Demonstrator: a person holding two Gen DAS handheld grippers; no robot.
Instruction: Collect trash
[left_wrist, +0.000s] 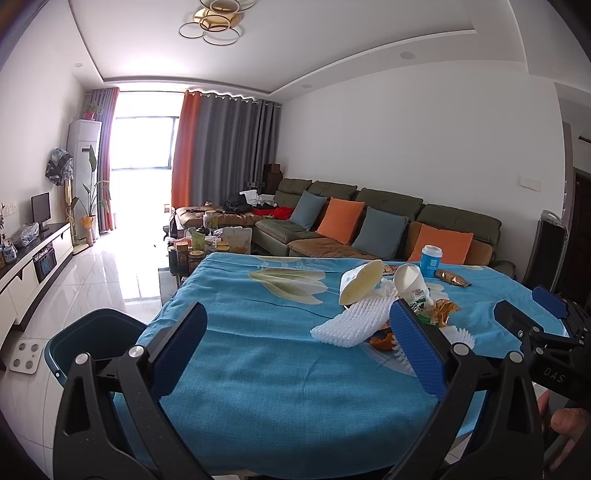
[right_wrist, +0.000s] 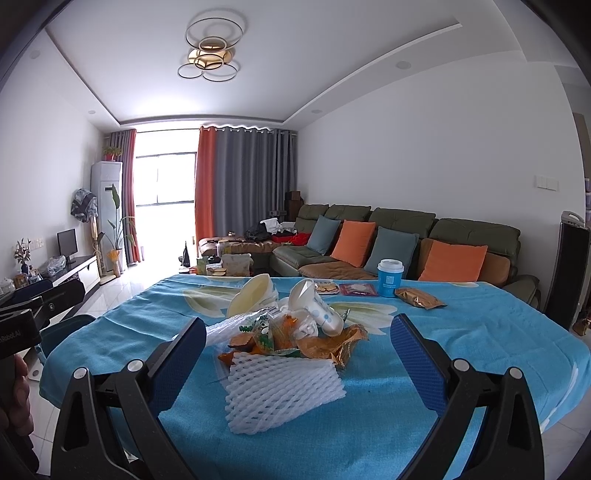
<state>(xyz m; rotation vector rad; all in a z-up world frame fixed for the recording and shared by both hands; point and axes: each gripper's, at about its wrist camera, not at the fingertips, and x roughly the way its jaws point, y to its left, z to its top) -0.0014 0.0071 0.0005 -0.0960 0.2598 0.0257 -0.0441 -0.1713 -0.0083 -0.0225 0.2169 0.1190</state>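
Hovering over the bench (left_wrist: 258, 369) near edge: left tool (left_wrist: 299, 350) and right tool (right_wrist: 299, 350), both with fingers spread wide, nothing between them. Trash pile (right_wrist: 288, 332) sits mid-bench, closer to the near edge: foam net (right_wrist: 280, 387), wrappers (right_wrist: 332, 343), two tipped cups (right_wrist: 317, 306). Blue cup (right_wrist: 389, 278) stands upright near the far edge, gold packet (right_wrist: 419, 298) just beside it. Bin (left_wrist: 92, 332) stands on the floor off the bench's left corner.
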